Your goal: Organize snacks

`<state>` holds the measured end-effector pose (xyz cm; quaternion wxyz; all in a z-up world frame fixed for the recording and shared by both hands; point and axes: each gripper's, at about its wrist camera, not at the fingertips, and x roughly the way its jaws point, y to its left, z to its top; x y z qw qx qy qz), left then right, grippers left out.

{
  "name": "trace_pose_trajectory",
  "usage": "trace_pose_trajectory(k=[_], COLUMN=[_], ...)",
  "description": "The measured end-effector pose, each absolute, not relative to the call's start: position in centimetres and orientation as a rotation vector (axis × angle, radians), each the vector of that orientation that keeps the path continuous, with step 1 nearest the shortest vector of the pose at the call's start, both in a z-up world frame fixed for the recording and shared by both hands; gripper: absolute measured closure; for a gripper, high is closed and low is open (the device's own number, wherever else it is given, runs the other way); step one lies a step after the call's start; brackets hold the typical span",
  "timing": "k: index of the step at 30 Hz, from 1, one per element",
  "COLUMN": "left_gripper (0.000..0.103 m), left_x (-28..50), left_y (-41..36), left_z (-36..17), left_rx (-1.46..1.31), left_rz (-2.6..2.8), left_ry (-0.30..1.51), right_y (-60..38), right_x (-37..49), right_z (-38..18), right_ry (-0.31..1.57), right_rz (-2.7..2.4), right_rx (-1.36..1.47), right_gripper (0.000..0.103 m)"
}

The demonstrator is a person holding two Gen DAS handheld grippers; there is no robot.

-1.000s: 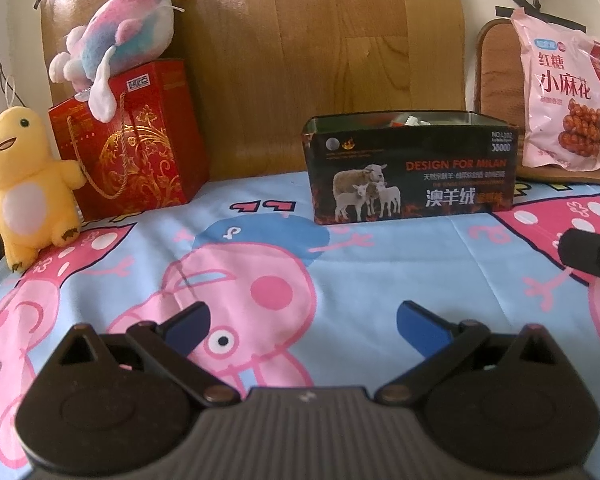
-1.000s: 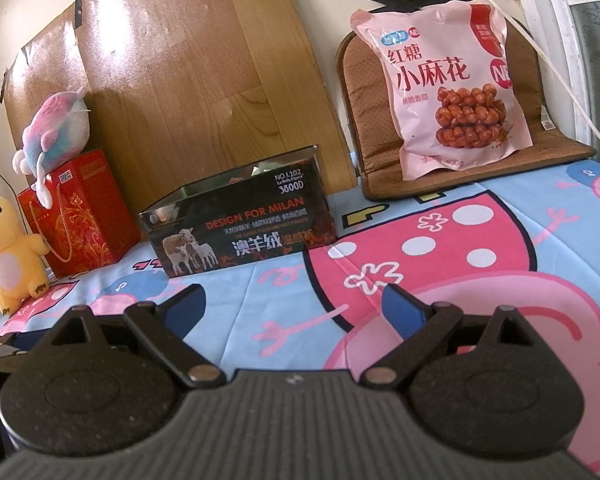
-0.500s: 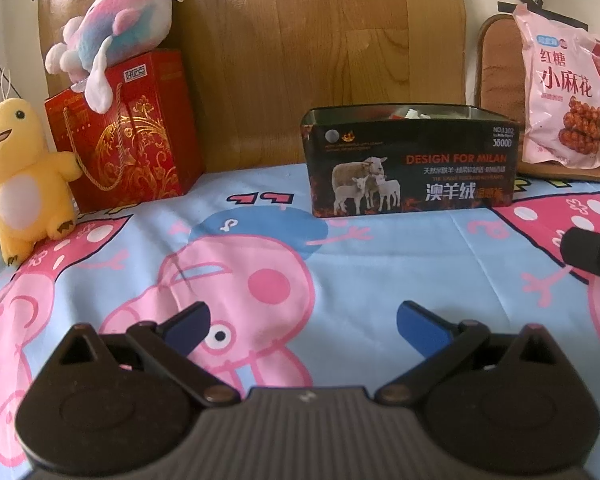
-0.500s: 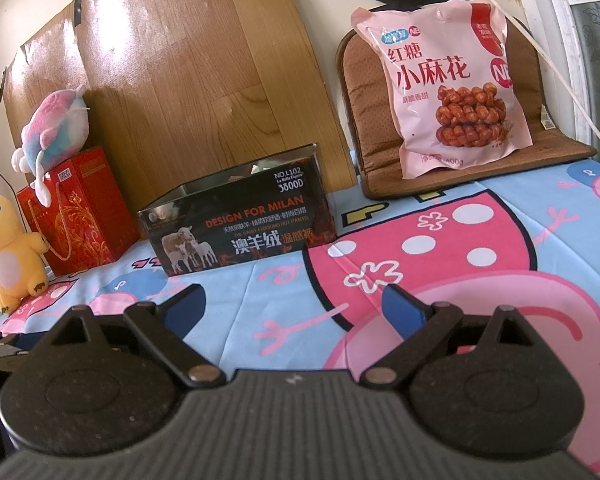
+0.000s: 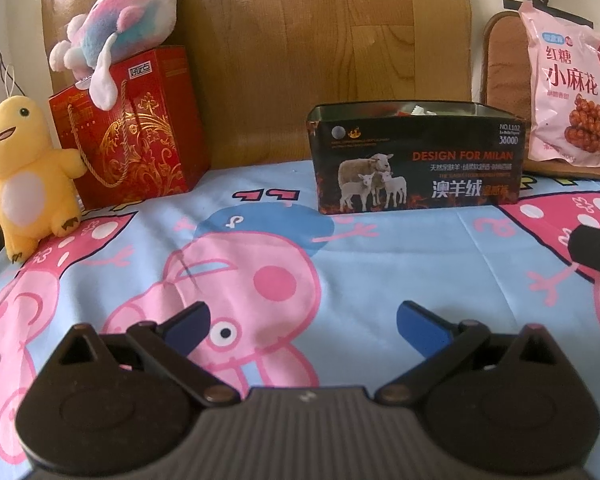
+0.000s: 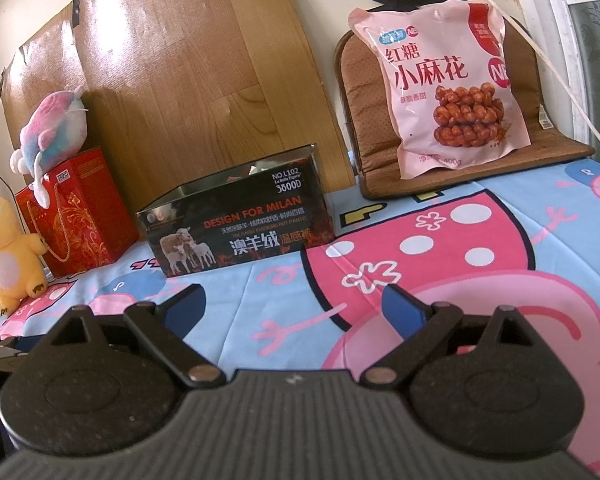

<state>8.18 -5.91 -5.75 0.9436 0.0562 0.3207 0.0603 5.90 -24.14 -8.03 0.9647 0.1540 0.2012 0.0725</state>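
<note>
Risk: the snack bag (image 6: 446, 80), propped upright against a brown cushion (image 6: 356, 92) at 1 o'clock, looks likely to slump or slide if pinched low; the open tin box (image 6: 240, 224), at 11 o'clock, may skid on the cloth (image 6: 500, 264).

Right gripper (image 6: 292, 304): jaws spread wide, empty, touching nothing.

Left gripper (image 5: 302, 322): jaws spread wide, empty; tin at 12 o'clock.
</note>
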Motion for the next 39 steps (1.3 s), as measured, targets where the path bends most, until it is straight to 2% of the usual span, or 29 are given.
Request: trace_pose_trajectory(k=[23, 39], left_gripper=[0.000, 0.000], left_x=[8.0, 6.1], left_y=[-6.0, -5.6], left_z=[-5.6, -3.4], left_rx=[0.122, 0.110], left_rz=[0.113, 0.181], left_ry=[0.641, 0.563], right_y=[-24.1, -24.1], right_x=[5.9, 5.9], right_z=[-8.0, -8.0], right_ry=[0.408, 0.408], right_rz=[0.147, 0.148], right_rx=[0.311, 0.310], right_gripper=[0.006, 0.006])
